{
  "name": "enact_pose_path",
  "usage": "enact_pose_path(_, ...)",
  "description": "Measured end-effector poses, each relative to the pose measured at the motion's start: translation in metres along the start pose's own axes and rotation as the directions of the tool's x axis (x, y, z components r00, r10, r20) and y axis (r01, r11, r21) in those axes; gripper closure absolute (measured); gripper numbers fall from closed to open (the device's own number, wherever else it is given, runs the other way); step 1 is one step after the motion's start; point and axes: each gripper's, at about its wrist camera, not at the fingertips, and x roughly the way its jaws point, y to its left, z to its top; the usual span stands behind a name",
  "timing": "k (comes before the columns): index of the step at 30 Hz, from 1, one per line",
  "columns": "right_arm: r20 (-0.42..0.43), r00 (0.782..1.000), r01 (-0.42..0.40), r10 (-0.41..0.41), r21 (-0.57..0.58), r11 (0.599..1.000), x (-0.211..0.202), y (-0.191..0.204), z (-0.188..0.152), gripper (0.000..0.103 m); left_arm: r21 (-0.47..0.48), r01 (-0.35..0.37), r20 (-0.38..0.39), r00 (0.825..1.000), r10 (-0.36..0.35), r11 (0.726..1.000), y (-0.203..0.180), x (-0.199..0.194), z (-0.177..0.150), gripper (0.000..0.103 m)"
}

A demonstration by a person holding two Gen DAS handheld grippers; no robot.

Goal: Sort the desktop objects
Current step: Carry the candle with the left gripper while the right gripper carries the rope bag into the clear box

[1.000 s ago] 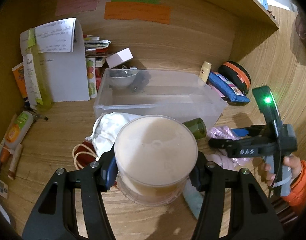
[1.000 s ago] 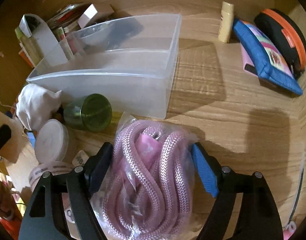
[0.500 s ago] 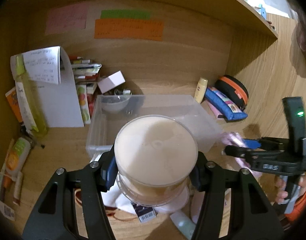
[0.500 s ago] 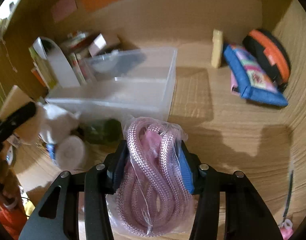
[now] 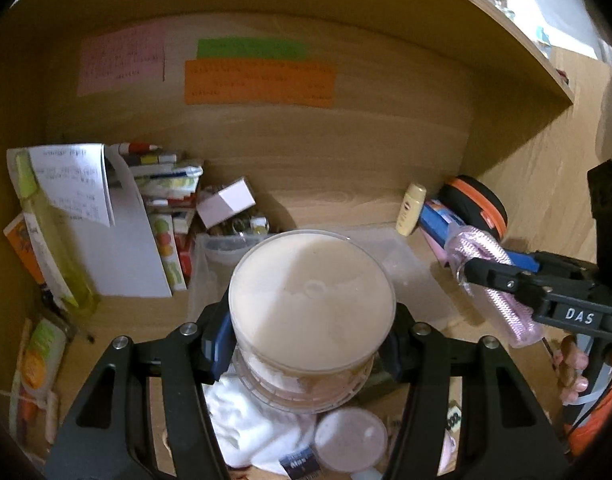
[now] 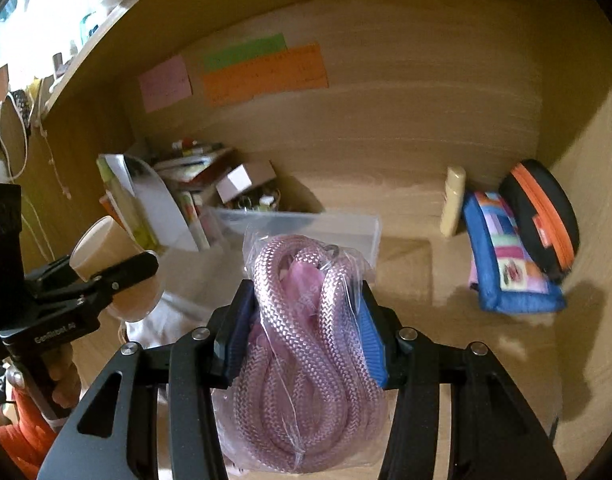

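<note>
My left gripper (image 5: 306,344) is shut on a round clear plastic tub (image 5: 312,300) with a cream lid, held up above the desk; the tub also shows in the right wrist view (image 6: 106,256). My right gripper (image 6: 302,328) is shut on a clear bag of coiled pink rope (image 6: 306,344), also lifted; the bag also shows in the left wrist view (image 5: 494,276). A clear plastic bin (image 6: 346,228) stands on the wooden desk behind both, with small items at its back left corner. The tub hides most of the bin in the left wrist view.
A white cloth (image 5: 250,420) and a small round lid (image 5: 350,436) lie under the left gripper. A cream tube (image 6: 452,200), a blue pouch (image 6: 506,256) and a black-orange case (image 6: 542,216) sit at the back right. Books, papers (image 5: 118,248) and a small box (image 5: 226,200) stand at the back left.
Both grippers have risen and pulled back from the desk with their loads. The right gripper lifted the rope bag off the desk beside the green cup; the bin now looks farther away.
</note>
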Motion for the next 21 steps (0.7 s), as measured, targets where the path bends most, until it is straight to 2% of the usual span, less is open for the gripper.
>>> enact_pose_path(9,-0.018,0.998,-0.052,0.052,0.001,0.999,0.048,-0.002,0.030,0.058,-0.052,0.023,-0.045,0.999,-0.025,0.998,0.028,0.032,0.030,0.045)
enact_pose_path(16,-0.065,0.996,-0.061,0.061,-0.003,0.998,0.093,0.000,0.036,0.058,-0.061,0.030,-0.121,0.992,-0.037,0.998,0.029,0.077,0.027,0.045)
enact_pose_path(17,-0.071,0.996,-0.054,0.053,-0.009,0.999,0.097,0.002,0.034,0.058,-0.173,-0.152,-0.113,0.985,0.134,0.973,0.028,0.082,0.025,0.045)
enact_pose_path(21,-0.108,0.994,-0.023,0.019,-0.041,0.999,0.116,0.005,0.024,0.058,-0.155,-0.170,-0.153,0.977,0.147,0.973,0.027,0.099,0.013,0.045)
